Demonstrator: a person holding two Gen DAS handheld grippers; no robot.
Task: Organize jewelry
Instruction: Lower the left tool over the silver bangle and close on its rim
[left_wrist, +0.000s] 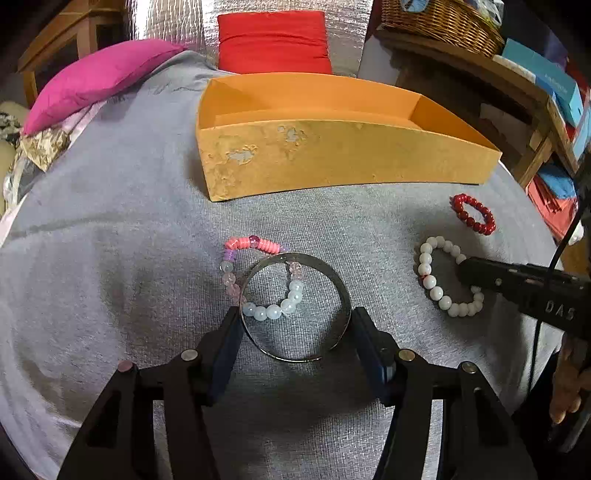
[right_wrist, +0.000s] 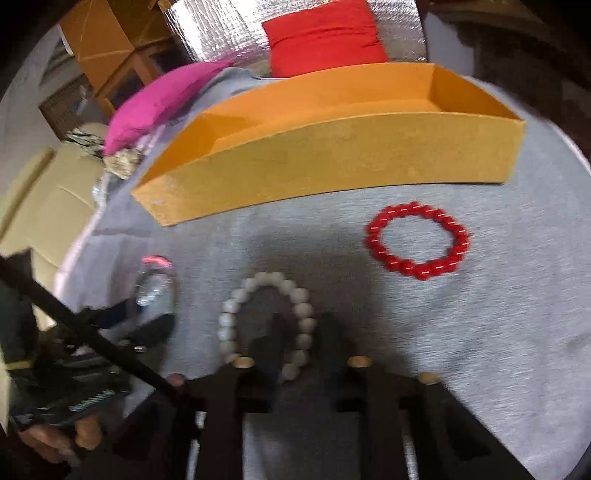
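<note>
Just in front of the orange box (left_wrist: 332, 155), the left gripper (left_wrist: 295, 325) is straddling the metal bangle (left_wrist: 295, 306), pads touching its rim; squeeze squarely so it cannot spring out. Nearby, the right gripper (right_wrist: 299, 332) is pinching the white bead bracelet (right_wrist: 266, 321).

Your right gripper (right_wrist: 299, 332) is pinched on the white bead bracelet (right_wrist: 266, 321); the red bead bracelet (right_wrist: 417, 240) lies apart, before the orange tray (right_wrist: 332, 155).

Polished silver metal bangle (left_wrist: 295, 306); glossy red bead bracelet (right_wrist: 417, 240); matt, scuffed orange cardboard tray (left_wrist: 332, 158); nubbly grey cloth (left_wrist: 110, 258).
</note>
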